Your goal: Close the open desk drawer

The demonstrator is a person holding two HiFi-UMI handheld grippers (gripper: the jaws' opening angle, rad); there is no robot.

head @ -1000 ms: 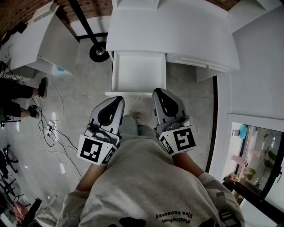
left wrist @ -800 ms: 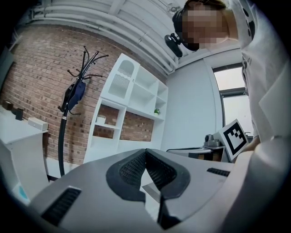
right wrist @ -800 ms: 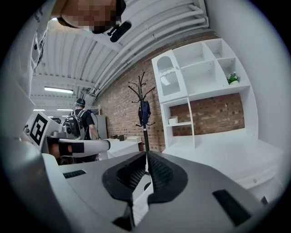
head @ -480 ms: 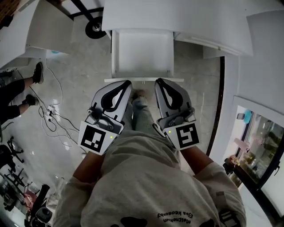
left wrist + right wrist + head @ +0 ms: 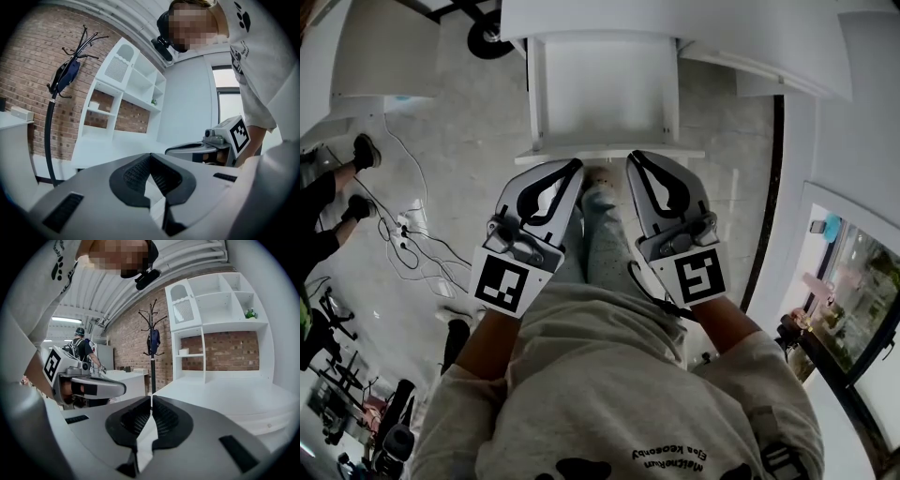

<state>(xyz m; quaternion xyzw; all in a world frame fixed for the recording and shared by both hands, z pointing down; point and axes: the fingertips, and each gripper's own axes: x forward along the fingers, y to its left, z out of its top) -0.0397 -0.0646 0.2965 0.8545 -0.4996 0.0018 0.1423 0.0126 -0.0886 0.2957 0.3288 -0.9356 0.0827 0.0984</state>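
In the head view the white desk drawer [image 5: 602, 89] stands pulled out from under the white desk top [image 5: 675, 23], and it looks empty. Its front panel [image 5: 609, 152] faces me. My left gripper [image 5: 575, 166] and my right gripper [image 5: 631, 157] are side by side just in front of that panel, tips close to its edge; contact cannot be told. Both are shut with nothing between the jaws, as the left gripper view [image 5: 150, 155] and the right gripper view [image 5: 151, 397] also show. My legs hang below the grippers.
Cables and a power strip [image 5: 417, 234] lie on the floor at left, near another person's shoes [image 5: 361, 150]. A coat stand [image 5: 152, 343] and a white shelf unit [image 5: 126, 93] stand by the brick wall. A white wall and a window [image 5: 853, 291] are at right.
Both grippers have sunk and come closer to the drawer front, staying shut. The drawer front now lies right at their tips. The drawer itself has not moved in.
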